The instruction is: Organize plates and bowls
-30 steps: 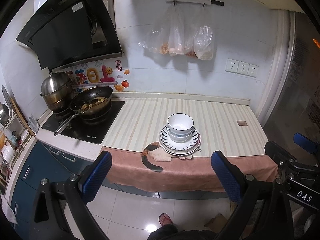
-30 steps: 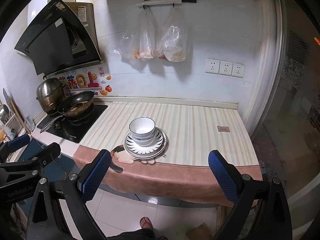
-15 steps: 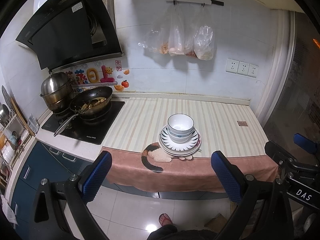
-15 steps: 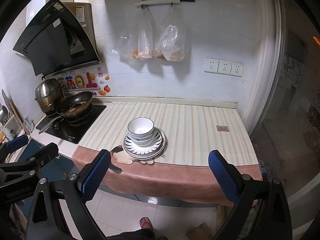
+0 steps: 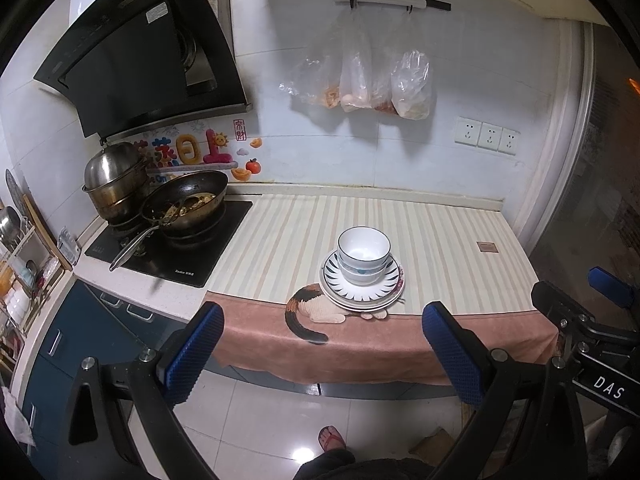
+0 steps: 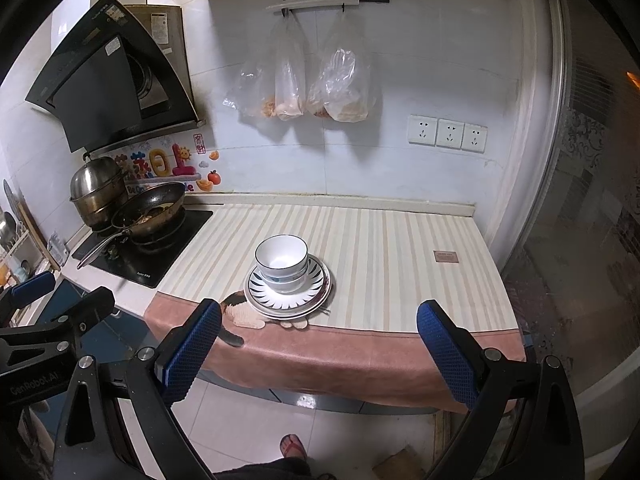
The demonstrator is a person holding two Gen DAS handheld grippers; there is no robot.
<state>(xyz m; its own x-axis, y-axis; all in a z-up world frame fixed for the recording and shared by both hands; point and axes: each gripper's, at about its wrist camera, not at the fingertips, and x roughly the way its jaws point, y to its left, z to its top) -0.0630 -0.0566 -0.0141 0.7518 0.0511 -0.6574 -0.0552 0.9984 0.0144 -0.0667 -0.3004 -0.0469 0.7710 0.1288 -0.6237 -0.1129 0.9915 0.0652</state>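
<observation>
White bowls with a dark rim (image 5: 363,254) (image 6: 282,262) are nested on a stack of plates (image 5: 380,294) (image 6: 312,294) with a black petal pattern. The stack stands near the front edge of the striped counter mat (image 5: 440,248) (image 6: 392,256). My left gripper (image 5: 324,356) is open and empty, held back from the counter over the floor. My right gripper (image 6: 320,354) is open and empty, also short of the counter edge. The right gripper shows at the right of the left wrist view, and the left gripper at the left of the right wrist view.
A frying pan with food (image 5: 186,206) (image 6: 150,210) and a steel pot (image 5: 114,178) sit on the black hob at the left. Plastic bags (image 5: 372,80) hang on the wall. A glass door (image 6: 580,200) bounds the right. A dish rack (image 5: 20,264) stands far left.
Both grippers have shifted very slightly; the view of the counter is almost the same. The bowls and plates have not moved.
</observation>
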